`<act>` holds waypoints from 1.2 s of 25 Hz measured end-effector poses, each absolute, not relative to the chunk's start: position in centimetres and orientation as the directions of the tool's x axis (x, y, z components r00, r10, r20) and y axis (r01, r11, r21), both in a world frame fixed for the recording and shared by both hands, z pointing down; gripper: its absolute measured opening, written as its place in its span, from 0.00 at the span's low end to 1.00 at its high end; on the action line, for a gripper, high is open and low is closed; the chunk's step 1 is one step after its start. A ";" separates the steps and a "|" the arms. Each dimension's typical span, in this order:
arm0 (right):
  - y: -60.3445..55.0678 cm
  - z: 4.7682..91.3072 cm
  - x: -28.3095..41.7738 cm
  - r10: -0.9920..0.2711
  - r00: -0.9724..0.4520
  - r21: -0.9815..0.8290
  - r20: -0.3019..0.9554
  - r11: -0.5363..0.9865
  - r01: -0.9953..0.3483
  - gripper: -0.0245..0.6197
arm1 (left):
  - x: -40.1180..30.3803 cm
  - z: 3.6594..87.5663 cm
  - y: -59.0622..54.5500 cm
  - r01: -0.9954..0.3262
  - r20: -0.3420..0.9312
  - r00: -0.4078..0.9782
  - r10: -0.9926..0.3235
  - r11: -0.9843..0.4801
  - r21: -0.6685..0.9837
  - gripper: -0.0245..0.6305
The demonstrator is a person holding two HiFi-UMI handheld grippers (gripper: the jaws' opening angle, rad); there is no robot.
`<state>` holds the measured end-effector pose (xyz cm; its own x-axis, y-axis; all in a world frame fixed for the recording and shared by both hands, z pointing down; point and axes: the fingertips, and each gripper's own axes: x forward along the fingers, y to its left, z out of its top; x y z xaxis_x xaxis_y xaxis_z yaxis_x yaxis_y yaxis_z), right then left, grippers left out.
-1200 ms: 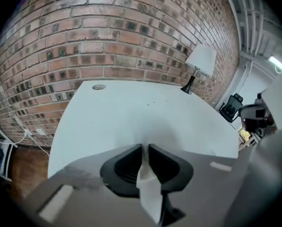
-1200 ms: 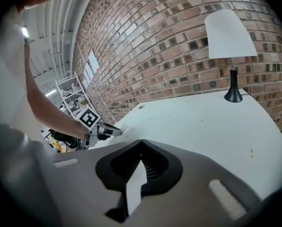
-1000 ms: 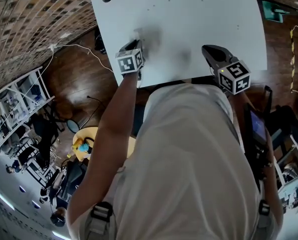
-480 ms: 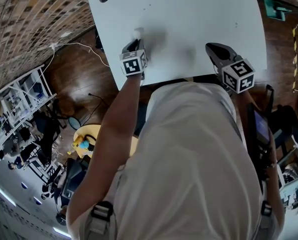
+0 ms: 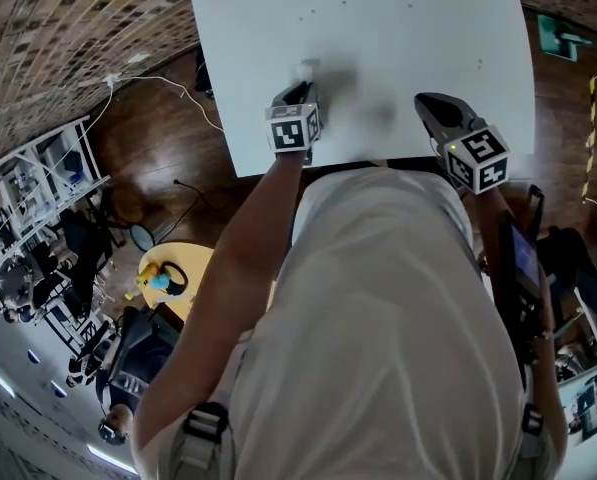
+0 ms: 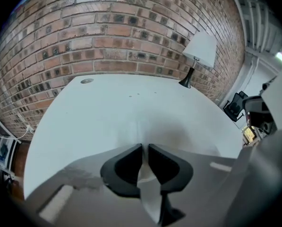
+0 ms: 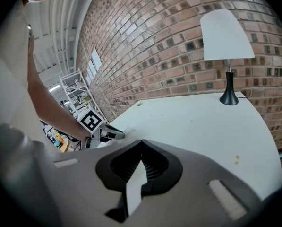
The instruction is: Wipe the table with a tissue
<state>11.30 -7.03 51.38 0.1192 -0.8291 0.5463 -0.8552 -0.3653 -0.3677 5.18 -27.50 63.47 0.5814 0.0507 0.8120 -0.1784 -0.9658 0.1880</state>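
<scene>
White tabletop (image 5: 428,28) under brick wall (image 6: 131,27), lamp (image 6: 200,48) at far corner. Pinching tissue (image 5: 308,68) in left claw (image 5: 300,88), jaws narrow on it, wad touching the surface near the front left edge. Keeping right claw (image 5: 425,101) closed, empty, above the front right. For a good pass, probably: pressing the wad flat, overlapping strokes, gripping firmly to avoid slipping.

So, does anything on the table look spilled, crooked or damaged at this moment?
Nothing is spilled or damaged. Only a few small brownish specks lie on the table near its right edge, away from the tissue in the left gripper.
</scene>
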 end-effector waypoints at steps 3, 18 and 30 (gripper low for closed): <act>-7.8 51.4 11.2 -0.834 0.106 -0.371 0.542 -0.351 -0.860 0.05 | 5.4 63.8 -25.9 -0.143 0.820 0.565 0.086 -0.969 0.200 0.11; -9.4 52.1 12.3 -0.840 0.077 -0.404 0.536 -0.336 -0.851 0.05 | 3.2 60.7 -25.2 -0.143 0.691 0.694 0.203 -0.902 0.408 0.11; -11.3 52.5 14.4 -0.852 0.079 -0.428 0.517 -0.337 -0.839 0.05 | 1.8 60.9 -28.9 -0.225 0.731 0.673 0.114 -0.910 0.348 0.12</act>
<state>14.35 -11.25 52.52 0.0790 -0.8525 0.5168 -0.8386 -0.3371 -0.4279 1.77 -28.93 60.87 0.6728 0.1136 0.7310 -0.2246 -0.9102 0.3481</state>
